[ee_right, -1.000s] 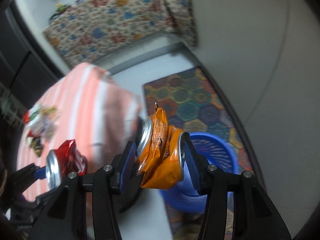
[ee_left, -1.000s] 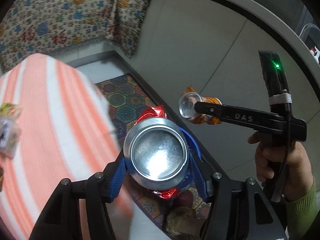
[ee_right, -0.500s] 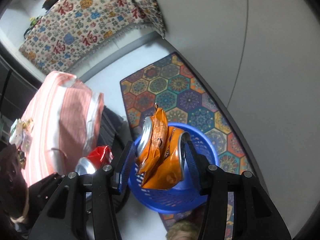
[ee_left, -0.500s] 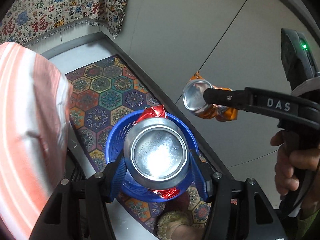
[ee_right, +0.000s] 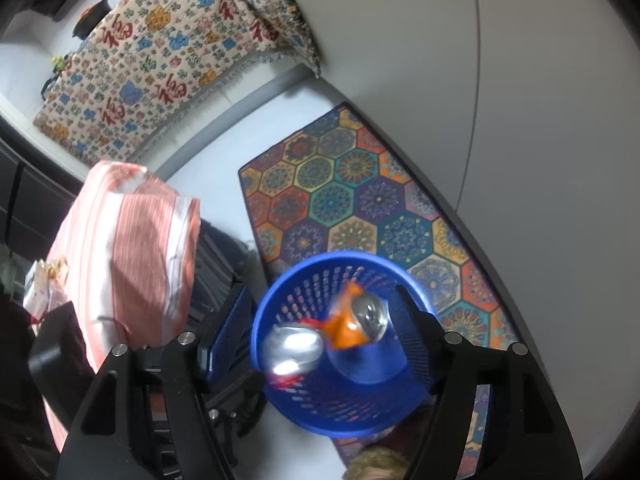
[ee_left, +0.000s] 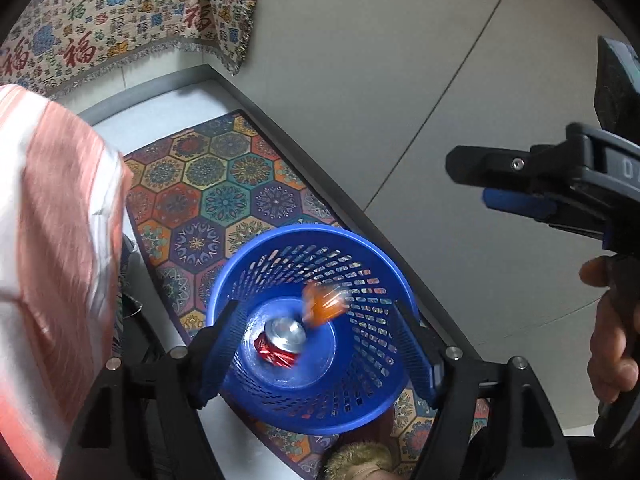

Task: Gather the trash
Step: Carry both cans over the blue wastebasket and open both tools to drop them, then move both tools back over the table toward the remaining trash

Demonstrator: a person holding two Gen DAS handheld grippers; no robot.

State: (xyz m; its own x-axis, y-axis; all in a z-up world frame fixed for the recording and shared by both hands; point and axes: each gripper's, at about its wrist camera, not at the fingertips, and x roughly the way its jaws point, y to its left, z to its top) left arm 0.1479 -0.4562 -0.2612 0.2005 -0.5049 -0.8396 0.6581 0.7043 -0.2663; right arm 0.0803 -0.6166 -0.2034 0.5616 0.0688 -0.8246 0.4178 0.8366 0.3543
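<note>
Two wrist fisheyes, both angled steeply down.
Each looks from above, side by side, sharing the blue basket [ee_left: 362,240] [ee_right: 280,292] and patterned rug [ee_left: 224,184] [ee_right: 360,184].

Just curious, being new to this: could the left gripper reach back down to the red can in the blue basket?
Probably yes: the left gripper hangs open right above the blue basket, whose top is uncovered. Only the orange can, blurred, is near the red can.

basket [ee_left: 360,408]: I see solid blue, its wall a lattice of small holes
crushed can [ee_left: 280,344]: red with a silver end
second can [ee_right: 352,320]: orange, silver end
rug [ee_right: 352,200]: hexagons in teal, purple, orange and yellow
desk cloth [ee_right: 128,240]: salmon and white stripes
throw [ee_right: 172,60]: cream, red characters, blue and orange motifs
floor [ee_left: 400,80]: plain grey
</note>
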